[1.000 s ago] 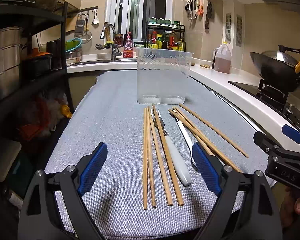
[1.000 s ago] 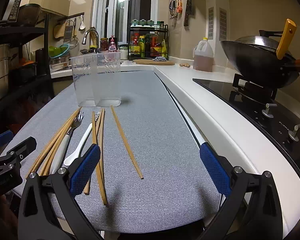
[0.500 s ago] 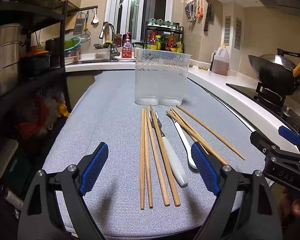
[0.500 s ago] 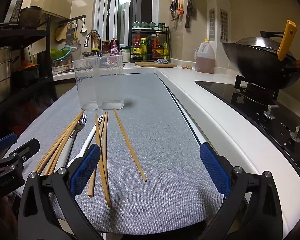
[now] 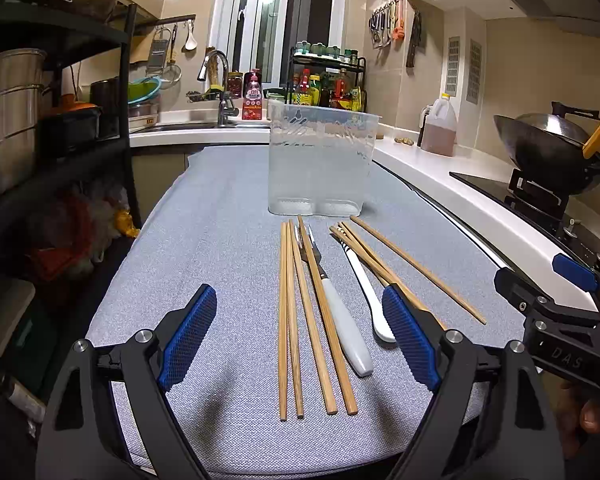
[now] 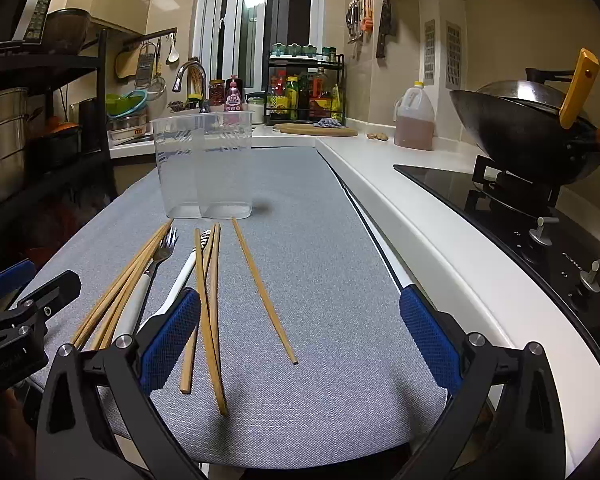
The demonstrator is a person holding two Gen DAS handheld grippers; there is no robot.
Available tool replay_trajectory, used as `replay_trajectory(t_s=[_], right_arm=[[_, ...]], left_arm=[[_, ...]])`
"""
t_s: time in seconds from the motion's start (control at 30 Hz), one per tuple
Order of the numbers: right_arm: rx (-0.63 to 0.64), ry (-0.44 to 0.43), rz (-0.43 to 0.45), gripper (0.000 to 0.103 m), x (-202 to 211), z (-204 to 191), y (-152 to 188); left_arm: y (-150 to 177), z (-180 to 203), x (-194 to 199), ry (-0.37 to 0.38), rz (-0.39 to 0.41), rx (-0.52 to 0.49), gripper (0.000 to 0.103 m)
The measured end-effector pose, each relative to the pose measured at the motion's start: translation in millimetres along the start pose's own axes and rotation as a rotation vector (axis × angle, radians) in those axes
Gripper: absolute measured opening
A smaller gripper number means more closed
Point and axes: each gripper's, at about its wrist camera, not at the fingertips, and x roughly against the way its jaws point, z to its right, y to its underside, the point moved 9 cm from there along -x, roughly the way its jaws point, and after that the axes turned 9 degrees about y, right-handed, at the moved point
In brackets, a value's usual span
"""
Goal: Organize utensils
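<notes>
between the blue pads of the left gripper (image 5: 300,336), whose jaws stand wide and hold nothing, lie four chopsticks (image 5: 300,320) in a close bundle with a white-handled fork (image 5: 338,308) just beside them. the right gripper (image 6: 300,336) also has its jaws wide and empty, hovering low over the grey mat (image 6: 320,240) with a single chopstick (image 6: 262,288) framed between its pads and a crossed group of chopsticks (image 6: 208,300) near its left pad.

beyond both grippers, the clear container (image 5: 320,164) stands upright on the mat; it appears to have two compartments and looks empty. all utensils lie on the near side of the container, tips pointing roughly toward it, including a white spoon-like utensil (image 5: 364,284) with a striped end, partly under the crossed sticks.

nothing seems sorted yet, so the step in hand is probably a first pick. to do it well, i would take the four-stick bundle as a whole only if the jaws can close squarely across it; otherwise sticks may roll or fan out. gripping near the middle should keep them level. the lone stick right of the container's front edge is the easiest clean grasp for the right gripper. the light plastic container may tip if sticks are dropped against its rim, so lower them in upright.
</notes>
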Motion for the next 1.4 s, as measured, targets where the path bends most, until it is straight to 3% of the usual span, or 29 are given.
replay_trajectory(t_s=[1.27, 1.4], right_arm=[[0.008, 0.011, 0.001, 0.097, 0.2, 2.2, 3.5], [0.002, 0.008, -0.013, 0.089, -2.1, 3.1, 4.9]], left_arm=[[-3.6, 2.0, 1.5, 0.004, 0.005, -0.001, 0.082], [-2.8, 1.3, 1.6, 0.004, 0.003, 0.002, 0.082]])
